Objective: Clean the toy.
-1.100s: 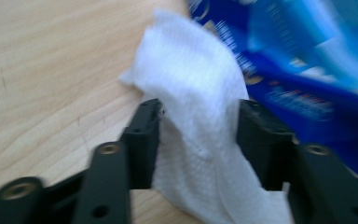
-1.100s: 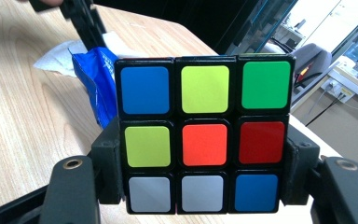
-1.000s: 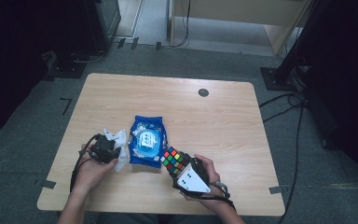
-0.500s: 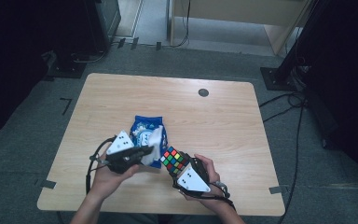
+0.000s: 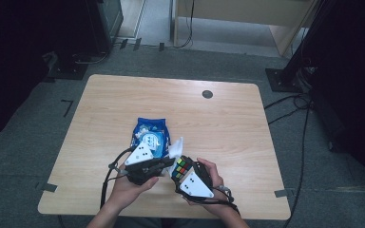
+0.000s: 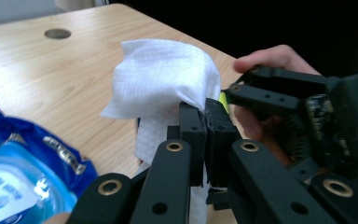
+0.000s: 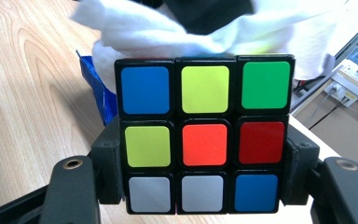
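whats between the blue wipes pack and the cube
In the high view, the white wipe pinched in the left gripper sits between the blue wipes pack and the cube, which the right gripper holds.

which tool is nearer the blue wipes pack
Left. The left tool sits right at the blue wipes pack, pinching a white wipe; the right tool holds the cube farther off.

On the table (image 5: 123, 109), the wet-wipe packet (image 5: 148, 135) lies at the cube's (image 5: 182, 167) ten o'clock; the wipe (image 5: 176, 148) stands between them, just above the cube.
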